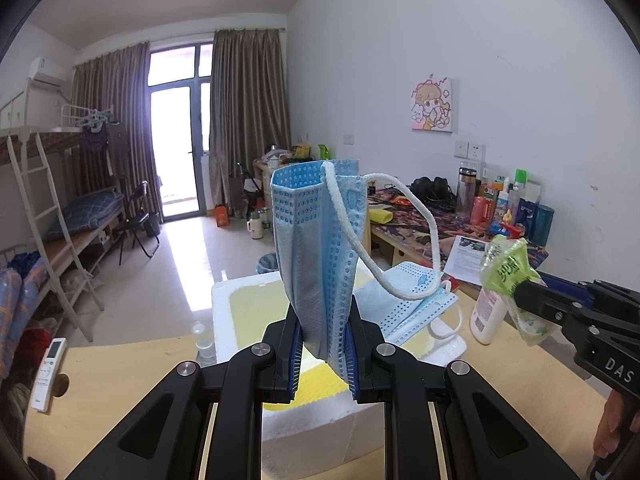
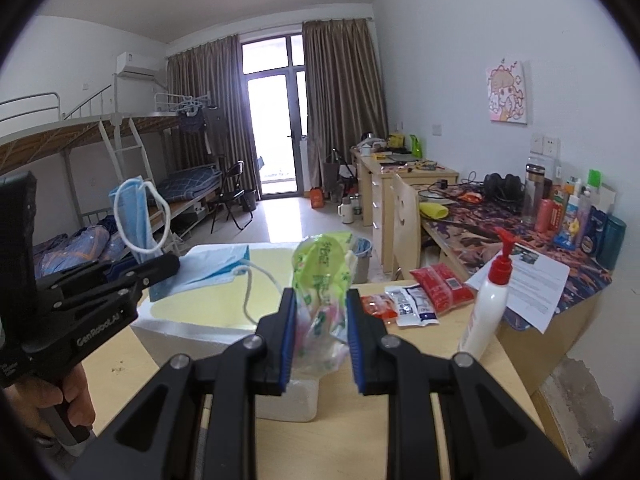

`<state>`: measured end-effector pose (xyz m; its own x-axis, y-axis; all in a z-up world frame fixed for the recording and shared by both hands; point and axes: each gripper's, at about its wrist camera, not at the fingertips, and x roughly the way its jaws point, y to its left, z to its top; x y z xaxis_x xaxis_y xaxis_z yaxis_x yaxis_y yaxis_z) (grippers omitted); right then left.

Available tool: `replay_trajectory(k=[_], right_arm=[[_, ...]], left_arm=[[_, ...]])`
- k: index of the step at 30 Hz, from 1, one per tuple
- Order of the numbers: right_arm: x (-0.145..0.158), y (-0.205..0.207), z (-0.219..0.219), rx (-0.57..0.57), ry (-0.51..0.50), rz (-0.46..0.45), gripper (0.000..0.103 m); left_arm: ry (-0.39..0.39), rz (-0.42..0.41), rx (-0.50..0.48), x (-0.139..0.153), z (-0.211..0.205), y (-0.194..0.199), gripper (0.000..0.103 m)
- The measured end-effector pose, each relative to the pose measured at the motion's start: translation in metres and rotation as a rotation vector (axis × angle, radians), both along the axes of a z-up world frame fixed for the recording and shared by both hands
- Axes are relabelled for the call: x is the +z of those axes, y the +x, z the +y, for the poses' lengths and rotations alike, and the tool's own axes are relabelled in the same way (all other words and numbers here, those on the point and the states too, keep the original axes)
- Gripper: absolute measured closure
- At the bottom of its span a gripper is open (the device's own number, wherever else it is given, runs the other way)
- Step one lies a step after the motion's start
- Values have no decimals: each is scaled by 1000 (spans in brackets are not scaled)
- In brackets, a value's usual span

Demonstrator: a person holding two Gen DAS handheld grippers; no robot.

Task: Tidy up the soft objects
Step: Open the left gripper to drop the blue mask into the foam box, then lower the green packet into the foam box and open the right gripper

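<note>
The left tongs (image 1: 322,354) point forward and slightly down over the worktop (image 1: 120,376), their blue pads closed on the lower end of a blue mask (image 1: 316,248). The mask stands nearly upright out of the grip, folded lengthwise, and its white ear loop (image 1: 394,268) swings out toward 3 o'clock. Below the tongs sits a white foam box (image 1: 320,420) with a yellow inside, and a stack of masks (image 1: 408,304) lies on it at about 2 o'clock from the grip.

The right tongs (image 2: 321,338) also tilt a little below level, narrowed onto a green pouch (image 2: 322,280) whose crumpled top rises between the pads. The pouch hangs above the near edge of the foam box. In the left wrist view the same tongs come in from 3 o'clock, well apart from the held mask. A hand (image 2: 60,400) wraps the left tool's handle at 8 o'clock in the right wrist view.

On the worktop, at 2 o'clock from the pouch, lie red and white packets (image 2: 420,300), and just beyond them stands a white pump bottle (image 2: 490,300) with a red head beside a printed sheet (image 2: 532,280).
</note>
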<state>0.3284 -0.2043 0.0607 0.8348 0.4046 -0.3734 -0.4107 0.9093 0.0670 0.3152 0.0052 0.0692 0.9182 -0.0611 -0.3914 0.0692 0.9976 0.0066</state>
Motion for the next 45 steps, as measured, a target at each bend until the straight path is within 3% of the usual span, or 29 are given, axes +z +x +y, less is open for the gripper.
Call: replay_trajectory(k=[22,25,27,30,45], right_arm=[[-4,6,2,7,-7,-3,76],[-4,6,1,3,-4,-4,76],[-3,5,0,0,-2,-6,76],[-3,4,-1,-1,-2,-7,76],[0,10,12,29,-10,4,76]], left_arm=[[25,17,92,-7,-1,25,81],[23,13,89,-6,-3,27,54],[23,7,92,-6,-3,26,24],[35,-16,115,-5,-2,24,1],[36,-35,135,-1,6,8,0]])
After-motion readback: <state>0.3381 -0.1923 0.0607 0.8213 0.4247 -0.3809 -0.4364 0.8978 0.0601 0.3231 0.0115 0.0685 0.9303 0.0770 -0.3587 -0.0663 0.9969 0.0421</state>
